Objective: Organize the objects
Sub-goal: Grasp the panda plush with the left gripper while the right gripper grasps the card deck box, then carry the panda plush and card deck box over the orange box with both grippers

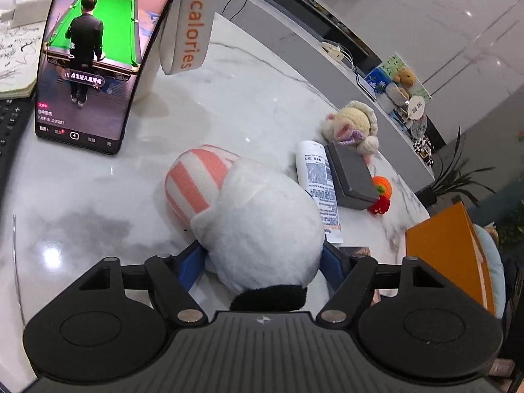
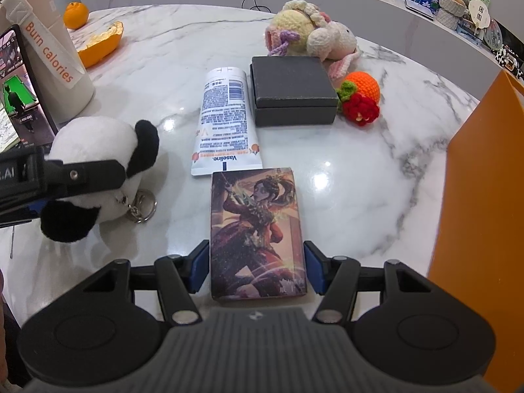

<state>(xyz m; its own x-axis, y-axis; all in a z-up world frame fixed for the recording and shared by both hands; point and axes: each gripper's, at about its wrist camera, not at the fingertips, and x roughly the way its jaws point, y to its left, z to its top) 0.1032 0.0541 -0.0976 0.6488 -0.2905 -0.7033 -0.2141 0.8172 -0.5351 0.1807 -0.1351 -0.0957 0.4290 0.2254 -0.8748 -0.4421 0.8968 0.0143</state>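
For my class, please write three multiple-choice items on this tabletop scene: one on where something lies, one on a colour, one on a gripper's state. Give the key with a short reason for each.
1. Where does the tube lie?
A. directly left of the grey box
B. on top of the box
C. inside the orange bag

2. What colours are the stripes on the panda toy's cloth?
A. blue and yellow
B. pink and white
C. green and black

3. What is the right gripper doing?
A. hanging open over bare table
B. gripping the tube
C. its fingers sit at both sides of the picture card box

Key: 1 A, the tube lies alongside the box's left edge. 2 B, the left wrist view shows pink and white stripes. 3 C, a blue pad sits at each long side of the box.
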